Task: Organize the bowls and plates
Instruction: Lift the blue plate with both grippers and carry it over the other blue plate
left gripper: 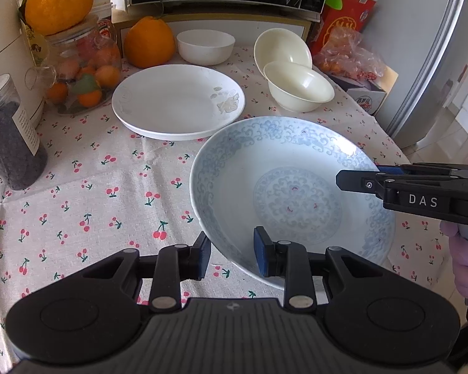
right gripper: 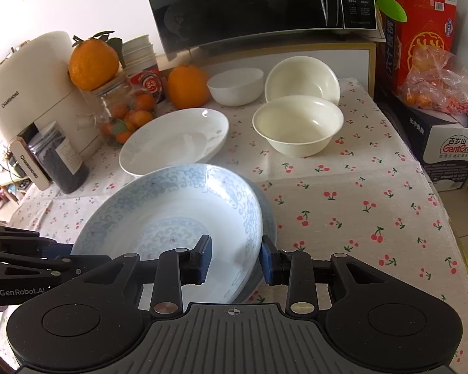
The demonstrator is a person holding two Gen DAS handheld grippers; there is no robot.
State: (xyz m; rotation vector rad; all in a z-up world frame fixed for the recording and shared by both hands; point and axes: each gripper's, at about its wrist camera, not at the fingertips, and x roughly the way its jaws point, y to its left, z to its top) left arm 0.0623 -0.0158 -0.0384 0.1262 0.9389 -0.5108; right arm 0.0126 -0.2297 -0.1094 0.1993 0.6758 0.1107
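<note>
A blue-patterned plate point(left gripper: 296, 193) point(right gripper: 171, 218) sits low over the cherry-print cloth, gripped from two sides. My left gripper point(left gripper: 233, 254) is shut on its near left rim, one pad inside and one outside. My right gripper point(right gripper: 235, 260) is shut on the opposite rim and reaches in from the right point(left gripper: 358, 179) in the left wrist view. Behind lies a plain white plate point(left gripper: 177, 103) point(right gripper: 174, 140). Further back stand a white bowl point(left gripper: 206, 46) point(right gripper: 235, 85) and two cream bowls, one upright point(left gripper: 299, 85) point(right gripper: 298, 124), one tilted behind it point(left gripper: 280, 46) point(right gripper: 302, 79).
Two large oranges point(left gripper: 149, 42) point(left gripper: 59, 0), a glass jar of small fruit point(left gripper: 84, 74) and a dark jar point(left gripper: 9, 137) crowd the back left. A microwave point(right gripper: 249, 3) stands behind; a red box point(right gripper: 421, 31) and a fruit bag point(right gripper: 440, 84) stand right. The table edge point(right gripper: 446, 218) runs along the right.
</note>
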